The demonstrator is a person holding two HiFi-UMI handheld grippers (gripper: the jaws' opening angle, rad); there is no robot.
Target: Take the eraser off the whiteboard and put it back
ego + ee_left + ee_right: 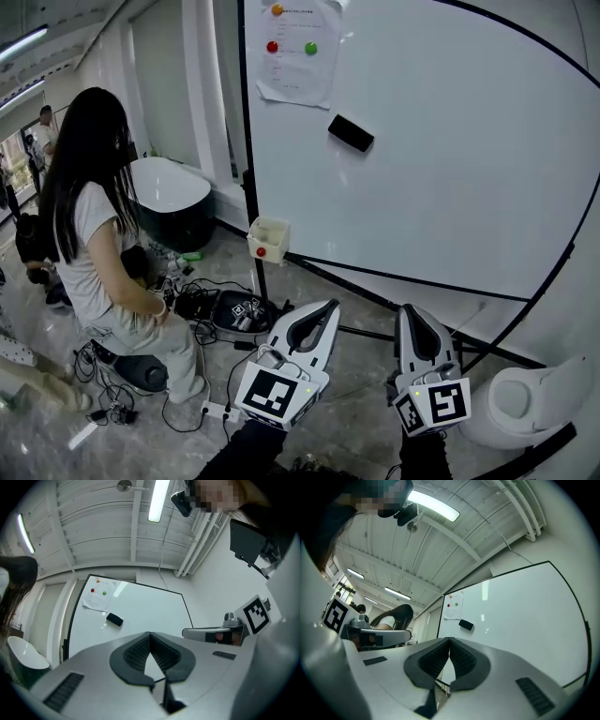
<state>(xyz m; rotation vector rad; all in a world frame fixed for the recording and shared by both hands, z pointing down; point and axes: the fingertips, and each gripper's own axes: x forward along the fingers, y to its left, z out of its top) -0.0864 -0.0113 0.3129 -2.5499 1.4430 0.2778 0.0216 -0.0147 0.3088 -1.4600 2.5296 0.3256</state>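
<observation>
Eraser [351,132] high on whiteboard [450,197], well apart from right hand-held gripper [412,310]

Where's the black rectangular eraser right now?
In the head view, the black rectangular eraser sits on the white whiteboard, upper left, just below-right of the white paper sheet.

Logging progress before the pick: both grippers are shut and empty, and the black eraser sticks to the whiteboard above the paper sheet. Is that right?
Not quite. The head view shows the eraser on the whiteboard below and to the right of the paper sheet, not above it. The rest holds: the left gripper and right gripper are shut and empty.
</observation>
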